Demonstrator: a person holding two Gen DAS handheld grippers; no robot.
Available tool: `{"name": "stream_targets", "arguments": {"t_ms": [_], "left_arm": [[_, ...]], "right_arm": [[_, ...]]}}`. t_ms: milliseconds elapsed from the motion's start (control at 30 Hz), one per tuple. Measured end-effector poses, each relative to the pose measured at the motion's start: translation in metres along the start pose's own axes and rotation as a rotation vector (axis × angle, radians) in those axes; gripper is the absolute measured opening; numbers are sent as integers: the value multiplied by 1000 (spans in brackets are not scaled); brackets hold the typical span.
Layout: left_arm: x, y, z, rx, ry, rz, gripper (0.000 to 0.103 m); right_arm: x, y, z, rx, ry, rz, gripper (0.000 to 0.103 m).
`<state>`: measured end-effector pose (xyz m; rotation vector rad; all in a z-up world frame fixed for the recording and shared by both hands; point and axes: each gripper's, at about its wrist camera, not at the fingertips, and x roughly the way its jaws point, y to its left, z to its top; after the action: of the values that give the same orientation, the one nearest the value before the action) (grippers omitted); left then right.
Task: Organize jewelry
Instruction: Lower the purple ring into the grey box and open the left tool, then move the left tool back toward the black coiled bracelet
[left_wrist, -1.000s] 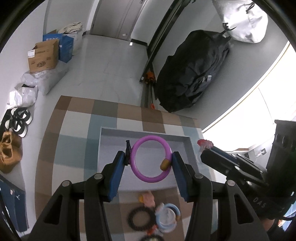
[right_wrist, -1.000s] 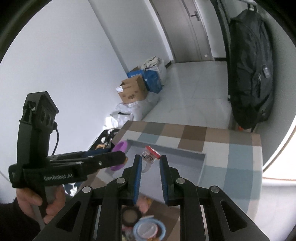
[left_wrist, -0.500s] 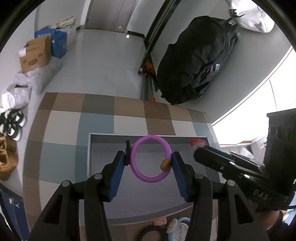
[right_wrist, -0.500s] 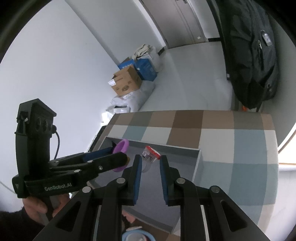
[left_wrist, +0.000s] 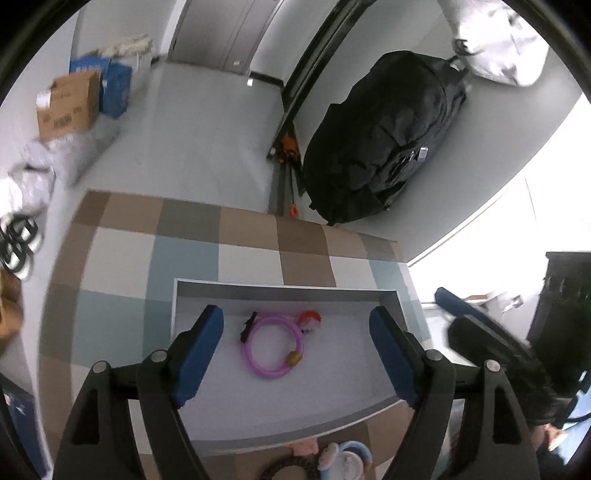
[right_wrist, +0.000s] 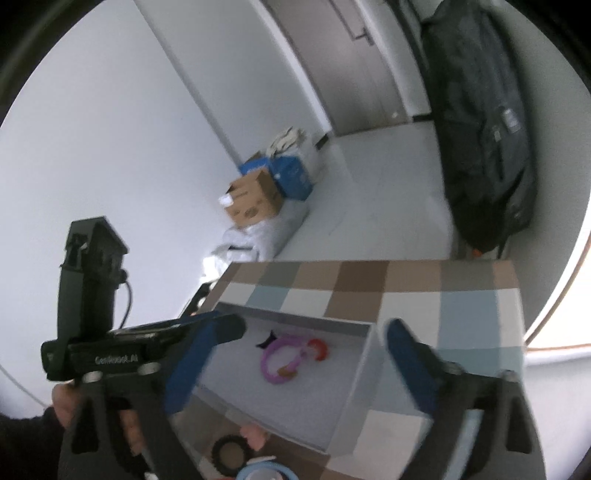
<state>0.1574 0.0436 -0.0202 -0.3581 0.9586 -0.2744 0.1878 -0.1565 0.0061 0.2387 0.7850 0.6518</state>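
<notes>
Left gripper (left_wrist: 295, 345): my fingers are spread wide with nothing between them, hovering over the grey tray (left_wrist: 192, 291) and looking down into it.
Purple bracelet (left_wrist: 272, 345): lying flat on the tray floor near the middle, closer to the far wall, apart from both my left pads; a small black clip sits at its far-left rim and a gold bead at its near-right rim.
Red ring (left_wrist: 309, 319): on the tray floor, touching or just beside the bracelet's far-right rim; too blurred to say which.
Right gripper (right_wrist: 295, 354): fingers wide too, holding nothing, angled in toward the tray from its right side.
Step in hand: I judge both pieces delivered and the release done; what is left is backing away cleanly.
How to do it well: I would lift both grippers straight up with the fingers kept wide, so no pad drags the bracelet or knocks the ring, and clear the tray's near wall before turning.
Next pieces: a black ring (left_wrist: 284, 467), a light blue bangle (left_wrist: 347, 458) and a pink piece wait on the checked bench just outside the tray's near edge.
</notes>
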Motion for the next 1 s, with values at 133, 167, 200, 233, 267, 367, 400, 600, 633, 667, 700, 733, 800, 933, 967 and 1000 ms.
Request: {"name": "stream_targets", "arguments": {"t_ms": [133, 167, 200, 233, 267, 367, 400, 600, 633, 667, 700, 733, 800, 933, 967, 1000], "left_arm": [[-11, -8, -10, 37, -65, 97, 78], [-15, -9, -13, 36, -83, 109, 78], [-19, -11, -17, 37, -101, 122, 78], [-21, -12, -19, 40, -111, 139, 78], [-25, -13, -21, 42, -120, 152, 78], [-36, -14, -27, 36, -152, 196, 78], [-39, -14, -29, 33, -160, 209, 78], [-52, -20, -42, 31, -181, 255, 79], [-54, -21, -46, 27, -183, 258, 79], [-56, -21, -50, 24, -183, 259, 83], [-57, -21, -53, 20, -184, 259, 86], [-59, -21, -57, 17, -188, 260, 86], [-61, -22, -63, 16, -186, 262, 86], [-65, -27, -75, 22, -178, 268, 86], [-66, -27, -78, 25, -178, 270, 86], [-67, -28, -81, 26, -177, 273, 86]], "right_arm": [[-11, 2, -4, -15, -35, -53, 103], [-12, 3, -5, -20, -38, -63, 103], [-15, 4, -7, -23, -43, -72, 103], [-17, 5, -9, -25, -45, -81, 103], [-18, 6, -11, -26, -46, -84, 103], [-25, 11, -17, -38, -63, -87, 103], [-28, 14, -19, -47, -70, -88, 103], [-41, 27, -33, -95, -94, -113, 103], [-44, 28, -36, -92, -92, -115, 103], [-47, 28, -40, -86, -90, -115, 103], [-48, 29, -43, -83, -89, -115, 103], [-51, 31, -46, -80, -88, -115, 103], [-56, 33, -52, -75, -83, -120, 103], [-65, 37, -63, -64, -77, -124, 103], [-66, 37, -66, -62, -77, -128, 103], [-67, 37, -68, -59, -75, -131, 103]]}}
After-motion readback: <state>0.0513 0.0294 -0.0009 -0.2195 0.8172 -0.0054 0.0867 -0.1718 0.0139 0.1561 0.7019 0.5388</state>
